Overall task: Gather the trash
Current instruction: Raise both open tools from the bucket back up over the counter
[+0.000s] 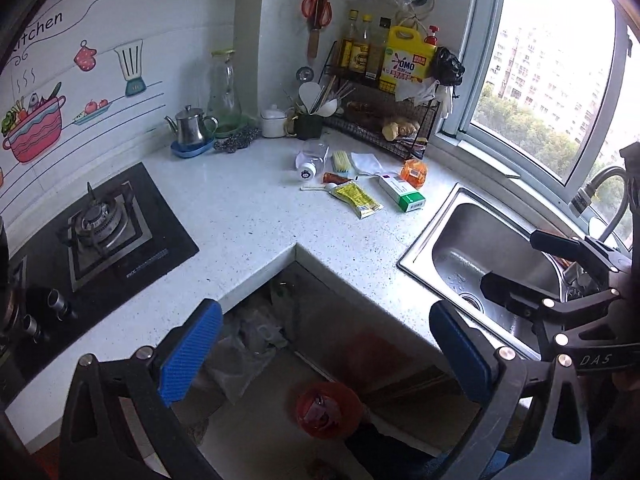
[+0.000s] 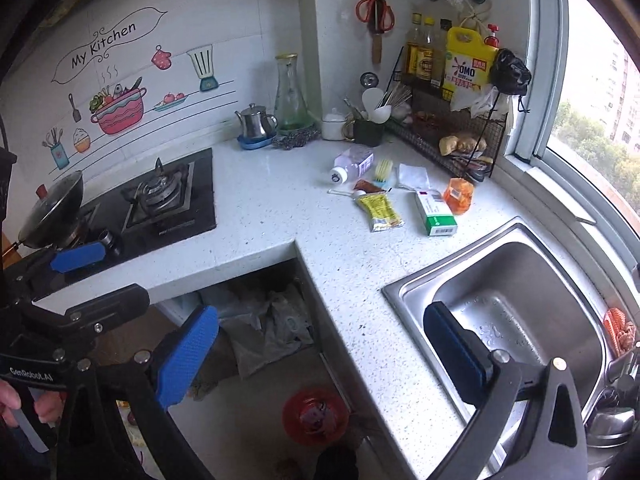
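Observation:
Trash lies on the white counter near the rack: a yellow packet, a green-and-white box, an orange wrapper, a clear plastic bottle, a white tissue and a small brown tube. A red bin stands on the floor below the counter corner. My left gripper is open and empty above the floor. My right gripper is open and empty over the counter edge.
A gas stove sits at left, a steel sink at right. A wire rack with bottles, a kettle, a glass carafe and a yellow brush line the back. Plastic bags lie under the counter.

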Demonstrator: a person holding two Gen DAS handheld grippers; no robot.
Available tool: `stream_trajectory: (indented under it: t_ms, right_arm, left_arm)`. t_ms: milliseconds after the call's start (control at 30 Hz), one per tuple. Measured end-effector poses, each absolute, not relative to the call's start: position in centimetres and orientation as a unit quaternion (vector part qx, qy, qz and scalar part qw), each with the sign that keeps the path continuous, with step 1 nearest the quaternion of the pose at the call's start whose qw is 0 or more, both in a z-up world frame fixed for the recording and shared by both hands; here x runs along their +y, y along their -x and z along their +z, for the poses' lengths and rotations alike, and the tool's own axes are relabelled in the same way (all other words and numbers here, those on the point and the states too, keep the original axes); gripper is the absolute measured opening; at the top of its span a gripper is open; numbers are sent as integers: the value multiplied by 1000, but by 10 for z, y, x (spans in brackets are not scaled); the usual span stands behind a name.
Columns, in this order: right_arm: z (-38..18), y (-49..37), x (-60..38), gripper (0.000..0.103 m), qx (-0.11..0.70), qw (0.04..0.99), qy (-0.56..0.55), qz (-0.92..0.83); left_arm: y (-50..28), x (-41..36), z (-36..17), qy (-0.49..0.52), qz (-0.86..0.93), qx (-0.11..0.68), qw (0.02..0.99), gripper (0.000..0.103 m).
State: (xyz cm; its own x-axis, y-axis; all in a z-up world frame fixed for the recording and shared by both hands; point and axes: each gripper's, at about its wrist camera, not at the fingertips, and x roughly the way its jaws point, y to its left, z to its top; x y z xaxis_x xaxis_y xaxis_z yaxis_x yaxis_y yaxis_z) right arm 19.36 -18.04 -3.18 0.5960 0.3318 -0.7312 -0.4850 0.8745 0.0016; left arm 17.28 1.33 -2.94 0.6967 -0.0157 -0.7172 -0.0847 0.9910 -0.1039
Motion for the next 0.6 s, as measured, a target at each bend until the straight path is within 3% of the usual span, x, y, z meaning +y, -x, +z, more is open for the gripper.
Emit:
stream_trajectory:
  t_ms: [600]
  right_arm:
    - [-43,-306,-180,102,403,875,129,234]
  left_arm:
    - [-305,16,-55,73,45,444,892,103]
